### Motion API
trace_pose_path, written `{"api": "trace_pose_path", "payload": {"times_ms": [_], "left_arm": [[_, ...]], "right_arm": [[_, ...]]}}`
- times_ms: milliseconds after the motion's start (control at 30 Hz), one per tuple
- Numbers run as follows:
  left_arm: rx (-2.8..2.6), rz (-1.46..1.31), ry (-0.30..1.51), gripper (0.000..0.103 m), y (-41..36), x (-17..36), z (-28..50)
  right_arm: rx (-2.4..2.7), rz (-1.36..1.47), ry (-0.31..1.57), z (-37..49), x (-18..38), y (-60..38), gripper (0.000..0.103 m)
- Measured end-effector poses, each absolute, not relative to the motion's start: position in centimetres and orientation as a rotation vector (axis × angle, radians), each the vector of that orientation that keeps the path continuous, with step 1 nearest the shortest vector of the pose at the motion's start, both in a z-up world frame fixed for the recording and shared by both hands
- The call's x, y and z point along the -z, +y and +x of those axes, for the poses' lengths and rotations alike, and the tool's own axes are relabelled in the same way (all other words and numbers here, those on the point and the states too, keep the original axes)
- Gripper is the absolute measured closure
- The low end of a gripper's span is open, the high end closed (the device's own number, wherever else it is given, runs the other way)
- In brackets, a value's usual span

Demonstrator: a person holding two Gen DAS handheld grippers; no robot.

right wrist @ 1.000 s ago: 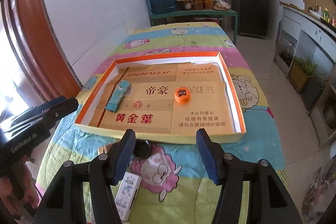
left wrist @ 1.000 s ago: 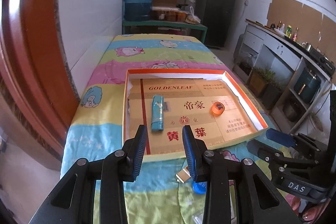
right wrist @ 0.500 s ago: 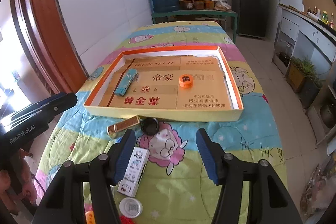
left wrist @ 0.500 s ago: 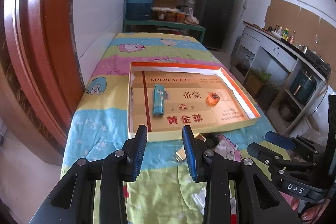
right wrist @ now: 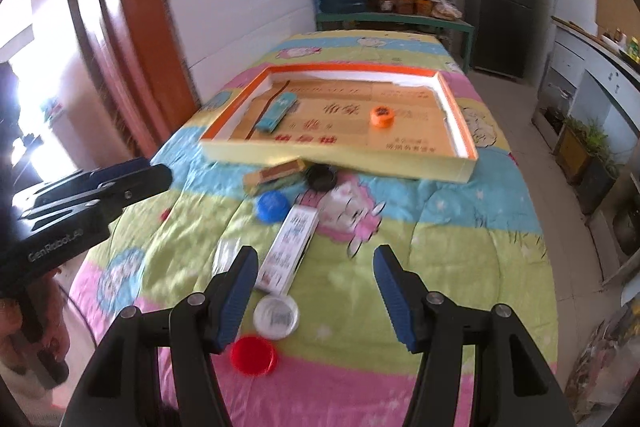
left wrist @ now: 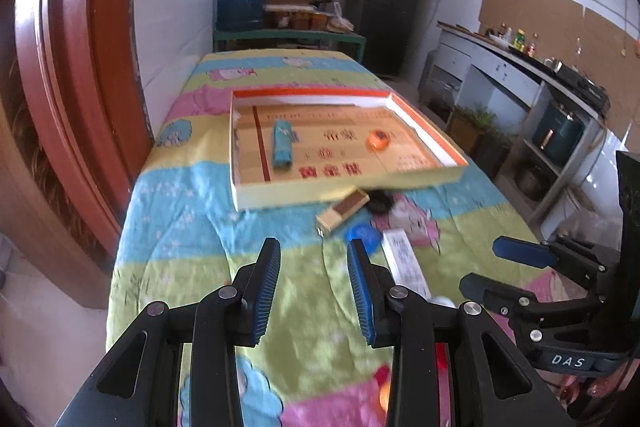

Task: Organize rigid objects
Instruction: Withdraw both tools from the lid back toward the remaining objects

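Your left gripper (left wrist: pixel 313 289) hangs narrowly parted and empty, your right gripper (right wrist: pixel 314 293) wide and empty over a flat white carton (right wrist: pixel 289 250) by its left finger, glossy round lids nearby: lower squarely, pinching its long smooth sides, the shallow cardboard tray (right wrist: pixel 464 131) beyond.

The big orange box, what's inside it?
Inside the orange box lie a teal packet and a small orange round lid, on printed cardboard lining. Whatever is beneath the lining is covered.

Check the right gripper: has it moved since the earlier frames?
Yes. The right gripper has pulled back from the orange-rimmed tray, which now sits farther off, exposing more items on the quilt.
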State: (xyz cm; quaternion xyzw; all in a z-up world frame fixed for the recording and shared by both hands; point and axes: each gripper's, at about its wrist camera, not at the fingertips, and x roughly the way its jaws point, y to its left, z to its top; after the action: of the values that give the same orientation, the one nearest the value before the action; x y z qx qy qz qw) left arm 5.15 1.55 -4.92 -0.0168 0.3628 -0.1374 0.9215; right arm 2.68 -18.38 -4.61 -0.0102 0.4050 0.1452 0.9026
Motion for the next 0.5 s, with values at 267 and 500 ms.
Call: {"api": "trace_pose_path", "payload": {"times_ms": [267,500], "left_arm": [[0.348,-0.029,0.756,0.067,1.5,6.2,1.8],[0.382,-0.021,0.755,0.067,1.2,6.9,-0.3]], "right_arm": [[-0.413,-0.112,0.907,-0.1,7.1,-16.5,0.043],[-0.43,-0.132,0.937,-0.8,8.6,-16.0,0.043]]}}
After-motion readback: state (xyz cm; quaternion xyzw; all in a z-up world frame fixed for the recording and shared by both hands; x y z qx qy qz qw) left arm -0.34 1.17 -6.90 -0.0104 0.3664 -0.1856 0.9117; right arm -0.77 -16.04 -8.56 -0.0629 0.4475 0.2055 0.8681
